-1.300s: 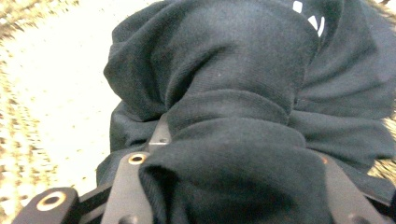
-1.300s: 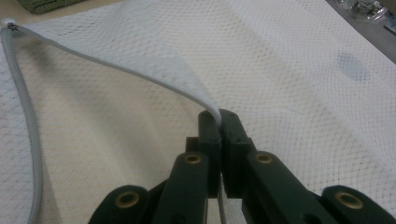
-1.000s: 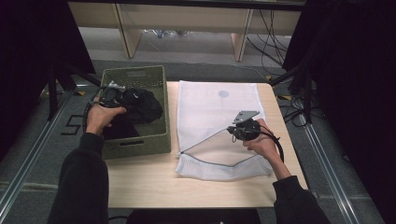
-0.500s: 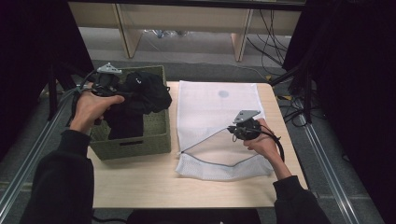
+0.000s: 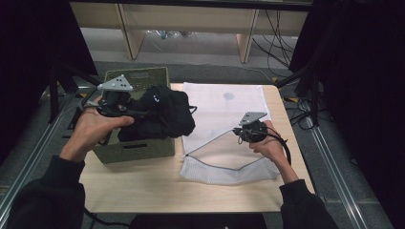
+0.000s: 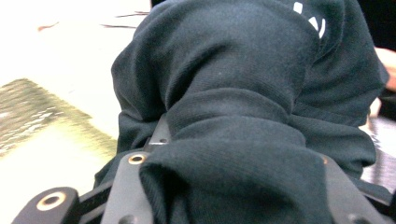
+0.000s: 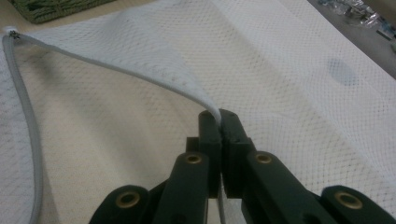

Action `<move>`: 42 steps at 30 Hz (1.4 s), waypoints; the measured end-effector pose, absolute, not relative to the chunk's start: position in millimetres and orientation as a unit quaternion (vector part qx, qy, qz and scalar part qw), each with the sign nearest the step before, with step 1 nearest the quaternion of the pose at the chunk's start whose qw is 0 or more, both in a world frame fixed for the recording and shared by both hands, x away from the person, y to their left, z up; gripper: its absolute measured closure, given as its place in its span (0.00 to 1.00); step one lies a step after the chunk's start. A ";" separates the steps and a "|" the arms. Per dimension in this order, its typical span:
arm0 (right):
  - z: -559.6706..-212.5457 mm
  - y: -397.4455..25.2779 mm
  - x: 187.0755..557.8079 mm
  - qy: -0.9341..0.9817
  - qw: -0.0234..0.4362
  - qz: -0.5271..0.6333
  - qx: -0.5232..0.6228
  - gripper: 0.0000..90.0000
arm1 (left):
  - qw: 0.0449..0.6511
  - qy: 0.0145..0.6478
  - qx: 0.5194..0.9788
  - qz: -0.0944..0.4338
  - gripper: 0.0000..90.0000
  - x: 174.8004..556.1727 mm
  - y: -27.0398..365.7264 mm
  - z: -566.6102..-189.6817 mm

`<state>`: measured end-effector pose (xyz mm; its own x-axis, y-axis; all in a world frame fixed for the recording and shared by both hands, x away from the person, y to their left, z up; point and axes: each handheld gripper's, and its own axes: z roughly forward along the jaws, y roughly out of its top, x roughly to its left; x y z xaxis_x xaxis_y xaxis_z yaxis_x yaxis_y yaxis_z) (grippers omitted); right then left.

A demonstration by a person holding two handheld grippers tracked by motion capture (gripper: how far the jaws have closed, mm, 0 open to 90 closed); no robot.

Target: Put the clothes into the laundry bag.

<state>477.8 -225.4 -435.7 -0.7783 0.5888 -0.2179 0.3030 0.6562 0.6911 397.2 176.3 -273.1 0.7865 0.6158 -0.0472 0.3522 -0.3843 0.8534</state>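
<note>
In the left gripper view we find the black garment (image 6: pixel 243 116) covering the left gripper (image 6: pixel 233 186), so its jaw tips stay hidden, and the picture's edges cut the cloth off. From above, the garment hides much of the green basket (image 5: pixel 136 148).

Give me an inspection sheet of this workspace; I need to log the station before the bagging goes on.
Surface: light wooden table, bare at the front.
Job's things: black knitted garment lifted above the olive woven basket; white mesh zip bag lying flat, its upper edge raised.
Clutter: nothing seen.
Grippers: left gripper shut on the garment; right gripper shut on the bag's edge.
Cables: one trails from the right gripper; more on the floor behind.
Surroundings: grey floor, wooden frame legs, dark curtains.
</note>
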 end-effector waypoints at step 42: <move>-402.1 -236.8 470.8 0.860 0.232 0.381 0.249 1.00 | 0.328 0.232 0.915 0.039 0.60 434.1 -28.4 -409.4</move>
<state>470.8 -236.8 -402.1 -0.7684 0.6050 -0.2087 0.2518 0.5857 0.7704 434.1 -28.4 -409.4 0.8895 0.4498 -0.0800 0.3983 -0.6777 0.6181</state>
